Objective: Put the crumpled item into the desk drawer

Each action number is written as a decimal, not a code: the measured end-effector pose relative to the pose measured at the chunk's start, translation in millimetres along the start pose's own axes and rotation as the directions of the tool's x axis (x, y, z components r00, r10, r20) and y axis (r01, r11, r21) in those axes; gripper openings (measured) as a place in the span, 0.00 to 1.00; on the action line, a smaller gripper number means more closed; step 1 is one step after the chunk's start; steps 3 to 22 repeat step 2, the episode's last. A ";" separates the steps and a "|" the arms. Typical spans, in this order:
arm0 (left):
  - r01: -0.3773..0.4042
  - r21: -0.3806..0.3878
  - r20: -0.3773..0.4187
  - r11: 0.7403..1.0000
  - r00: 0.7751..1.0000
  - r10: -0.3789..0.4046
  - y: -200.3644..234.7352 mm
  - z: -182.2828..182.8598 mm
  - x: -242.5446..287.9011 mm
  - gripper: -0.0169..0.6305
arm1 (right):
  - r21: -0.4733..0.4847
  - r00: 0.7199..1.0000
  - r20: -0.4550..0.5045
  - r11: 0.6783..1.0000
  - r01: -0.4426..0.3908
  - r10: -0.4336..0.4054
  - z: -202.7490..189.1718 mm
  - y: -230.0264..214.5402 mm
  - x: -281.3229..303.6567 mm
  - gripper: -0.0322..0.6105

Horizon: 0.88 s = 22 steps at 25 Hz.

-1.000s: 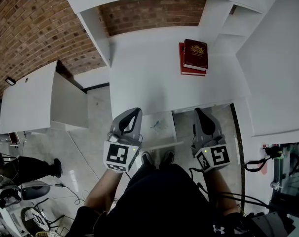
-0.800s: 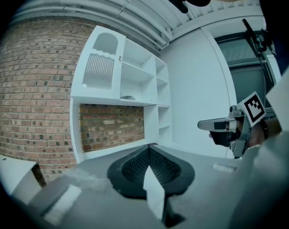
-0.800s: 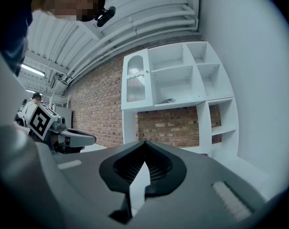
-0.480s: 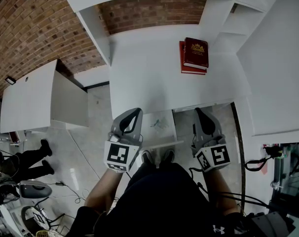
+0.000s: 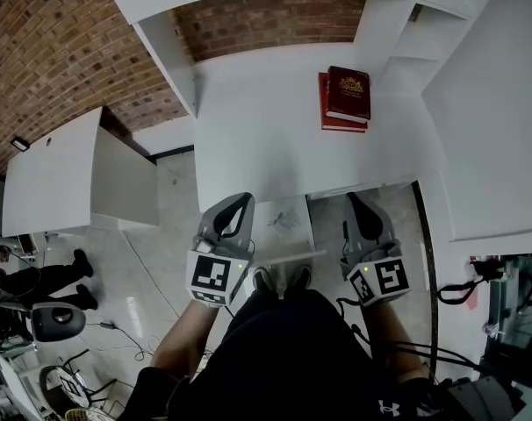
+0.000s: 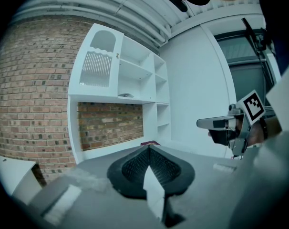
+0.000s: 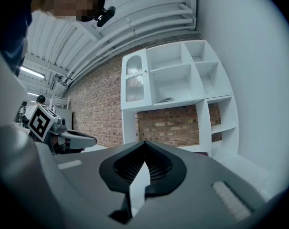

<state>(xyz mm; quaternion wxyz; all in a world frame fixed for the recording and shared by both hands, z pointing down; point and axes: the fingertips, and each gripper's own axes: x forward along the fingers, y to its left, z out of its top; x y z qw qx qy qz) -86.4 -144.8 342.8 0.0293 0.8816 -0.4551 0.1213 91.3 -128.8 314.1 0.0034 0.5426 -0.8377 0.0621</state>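
Where the left gripper (image 6: 148,148) has its jaws: pressed together, with nothing between them.
Right gripper (image 7: 144,144) jaws: pressed together as well, holding nothing.
Both grippers: side by side, 1 on each side of the drawer (image 5: 294,239).
Drawer: pulled out from under the front edge of the white surface (image 5: 248,121).
Crumpled item (image 5: 282,222): small and pale, lying inside the drawer, apart from both grippers.
Books (image 5: 345,96): 2 red ones, stacked at the back right of the surface.
Brick wall (image 5: 266,20): right behind the surface.
Person's legs (image 5: 38,281): on the floor, far to the left.
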 end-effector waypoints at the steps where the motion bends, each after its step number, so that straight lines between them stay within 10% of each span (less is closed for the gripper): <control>1: 0.000 0.000 -0.001 1.000 1.000 0.000 -0.8 0.0 0.8 0.03 | 0.000 1.000 -0.001 1.000 -0.001 0.001 -0.2 -1.0 -0.2 0.05; 22: 0.000 0.000 -0.002 1.000 1.000 0.000 -1.7 0.0 1.6 0.03 | 0.000 1.000 -0.002 1.000 -0.001 0.001 -0.3 -2.0 -0.4 0.05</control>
